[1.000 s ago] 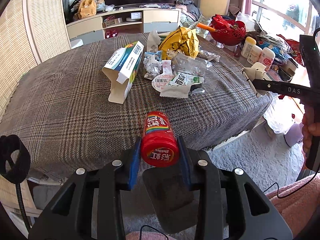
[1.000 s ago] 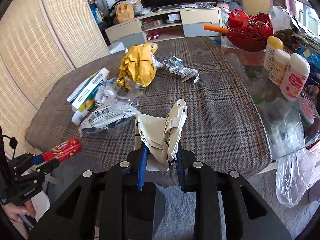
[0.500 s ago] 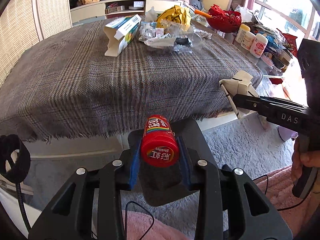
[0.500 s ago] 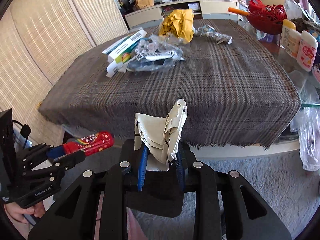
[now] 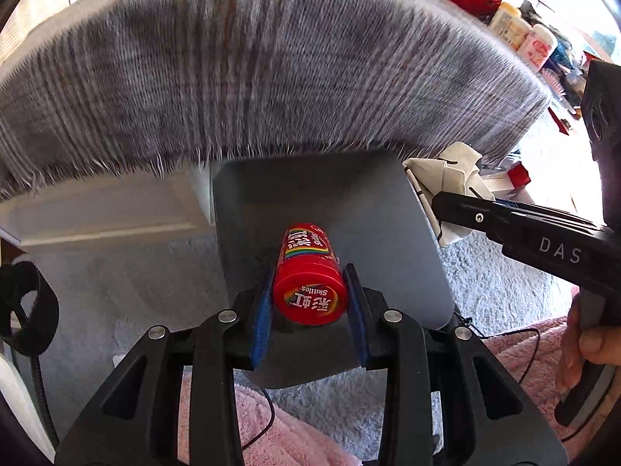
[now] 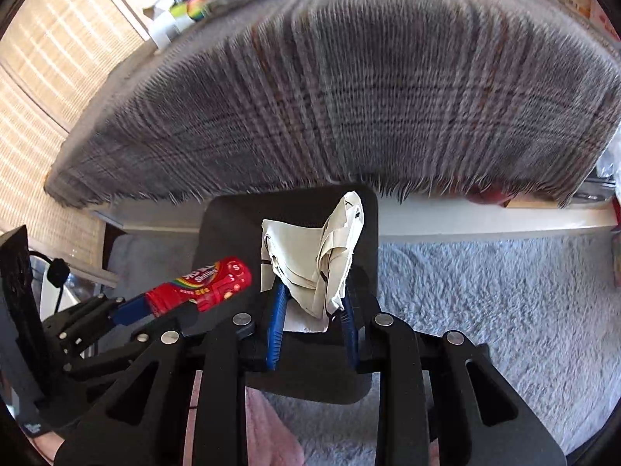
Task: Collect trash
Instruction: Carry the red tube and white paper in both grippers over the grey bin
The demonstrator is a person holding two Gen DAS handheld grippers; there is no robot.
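Trash in the claws: 2 pieces, a red Skittles tube [image 5: 309, 272] and a crumpled beige paper wrapper [image 6: 314, 268].
Left gripper [image 5: 309, 295]: narrow, its blue pads clamped on the sides of the tube, cap end toward the camera, body pointing ahead and down.
Right gripper [image 6: 312, 310]: narrow, pinching the lower edge of the wrapper, which stands up loosely between and beyond its fingers.
Just beneath the claws: a dark grey bin [image 5: 337, 202] with rounded corners, its mouth directly below both loads; in the right wrist view the tube hangs just left of the wrapper, over the same opening.
Beyond the bin: pale shaggy rug [image 6: 485, 291], then the fringed edge of the plaid tablecloth [image 5: 271, 70] overhanging the white table rim.
Farthest: blurred leftover litter and a white box [image 6: 170, 25] on the far side of the cloth.
Step in hand: carrying both pieces to the bin, drop not yet made.
Next move: likely spread both jaws while the loads are inside the bin's outline; the light wrapper may cling to a pad or drift.
Change from 1 second ago: both claws have dropped from tabletop height to below the table edge, tilting downward; the bin, unseen then, fills the view; both grips unchanged.
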